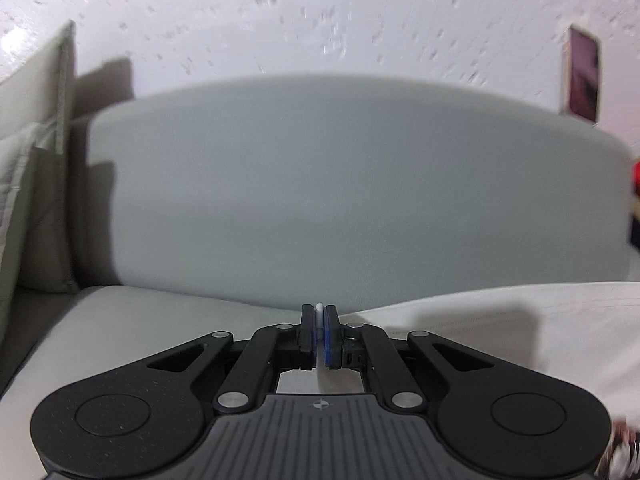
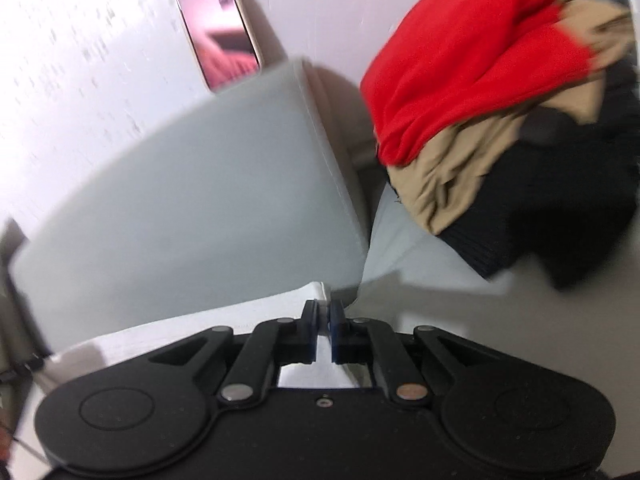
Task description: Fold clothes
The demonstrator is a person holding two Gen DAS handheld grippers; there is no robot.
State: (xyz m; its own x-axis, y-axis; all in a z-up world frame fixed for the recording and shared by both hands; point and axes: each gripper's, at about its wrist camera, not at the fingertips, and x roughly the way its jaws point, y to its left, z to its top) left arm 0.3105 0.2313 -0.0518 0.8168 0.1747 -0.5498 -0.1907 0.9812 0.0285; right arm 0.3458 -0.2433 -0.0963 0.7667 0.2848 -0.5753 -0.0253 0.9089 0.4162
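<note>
A white garment (image 1: 500, 320) lies on the sofa seat and spreads to the right in the left wrist view. My left gripper (image 1: 319, 314) is shut on a thin edge of this white cloth, which shows between the pads. In the right wrist view the same white garment (image 2: 224, 328) runs off to the left beneath the tool. My right gripper (image 2: 323, 312) is shut on its corner, near the foot of the backrest. Both views are blurred.
A pale grey sofa backrest (image 1: 340, 184) fills the view ahead, with a beige cushion (image 1: 24, 160) at the left. A heap of red, tan and black clothes (image 2: 500, 120) sits on the seat at the right. A framed pink picture (image 2: 220, 36) hangs on the white wall.
</note>
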